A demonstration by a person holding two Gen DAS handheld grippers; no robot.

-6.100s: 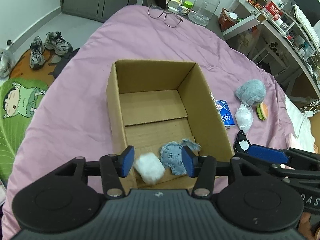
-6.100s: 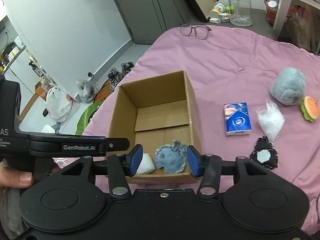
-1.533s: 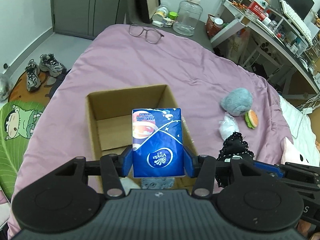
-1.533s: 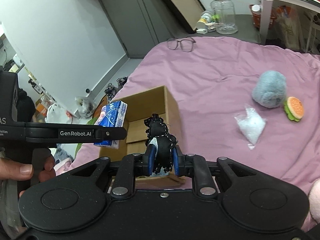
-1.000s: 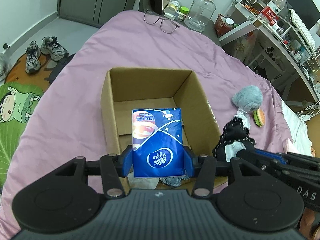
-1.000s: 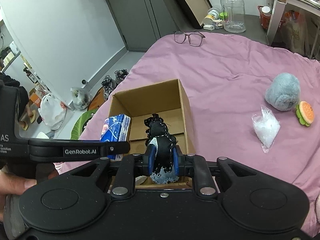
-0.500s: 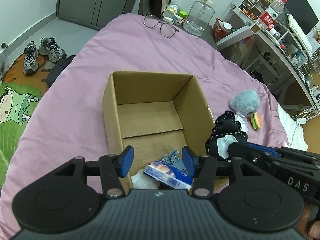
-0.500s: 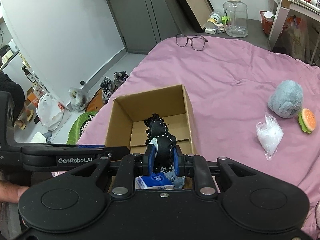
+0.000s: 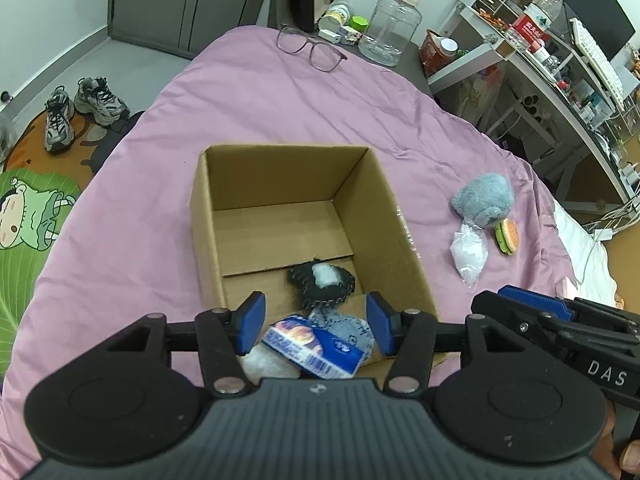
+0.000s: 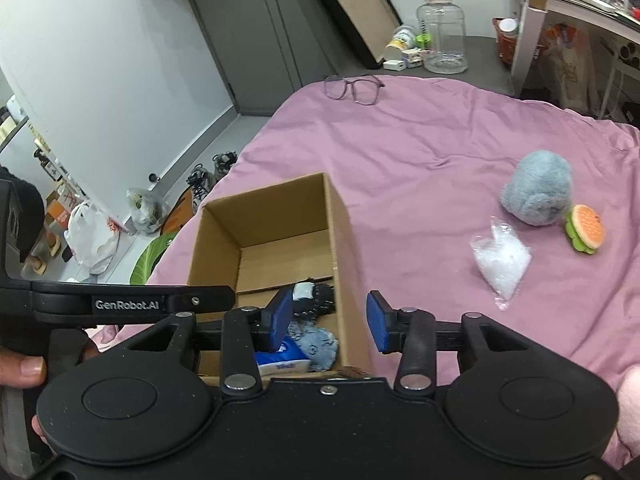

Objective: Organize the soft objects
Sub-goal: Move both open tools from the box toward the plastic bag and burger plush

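Observation:
A cardboard box (image 9: pixel 280 148) stands open on the pink bed. Inside lie a black lace pouch with white filling (image 9: pixel 322 284), a blue tissue pack (image 9: pixel 316 348), a grey-blue plush (image 9: pixel 354 328) and a white fluffy ball (image 9: pixel 266 364). My left gripper (image 9: pixel 316 322) hovers over the box's near end, jaws opening, nothing between the pads. My right gripper (image 10: pixel 329 322) hangs over the box's right wall (image 10: pixel 344 240), jaws opening and empty; the black pouch (image 10: pixel 316 300) rests below it. On the bed to the right sit a grey plush (image 10: pixel 536 194), a burger toy (image 10: pixel 585 230) and a clear bag of white stuffing (image 10: pixel 502 260).
Glasses (image 9: pixel 312 50) lie at the bed's far end, with a clear water jug (image 9: pixel 390 26) behind them. Shoes (image 9: pixel 80 110) and a cartoon mat are on the floor at left. A cluttered desk (image 9: pixel 560 60) stands right of the bed. A hand (image 10: pixel 24 368) holds the left gripper's handle.
The tissue pack left my left gripper and now lies in the box. My right gripper opened and the black lace pouch dropped onto the box floor.

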